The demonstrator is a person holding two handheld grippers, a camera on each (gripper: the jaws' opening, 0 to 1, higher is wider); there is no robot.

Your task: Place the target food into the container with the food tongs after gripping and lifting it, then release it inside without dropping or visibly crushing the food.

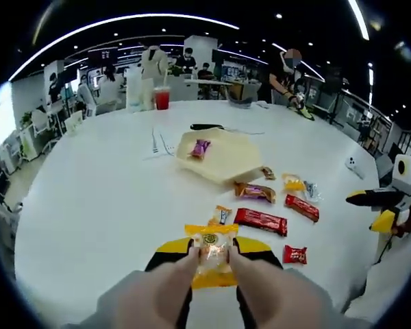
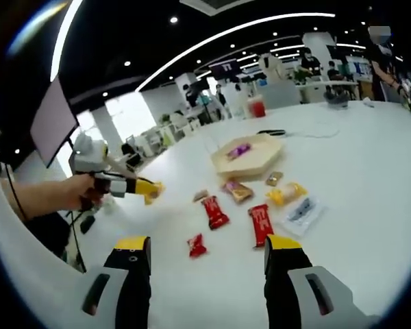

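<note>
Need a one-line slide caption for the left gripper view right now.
Left hand-held gripper shut on a yellow snack packet, above the white table, short of the tray.

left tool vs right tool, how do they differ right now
The left tool is shut on a yellow snack; the right tool is open and holds nothing. The left tool shows pale grey fingers pressed on the packet, while the right tool's fingers are black with yellow tips and stand wide apart. Both hang over the white table, pointed at the scattered packets and the tray.
</note>
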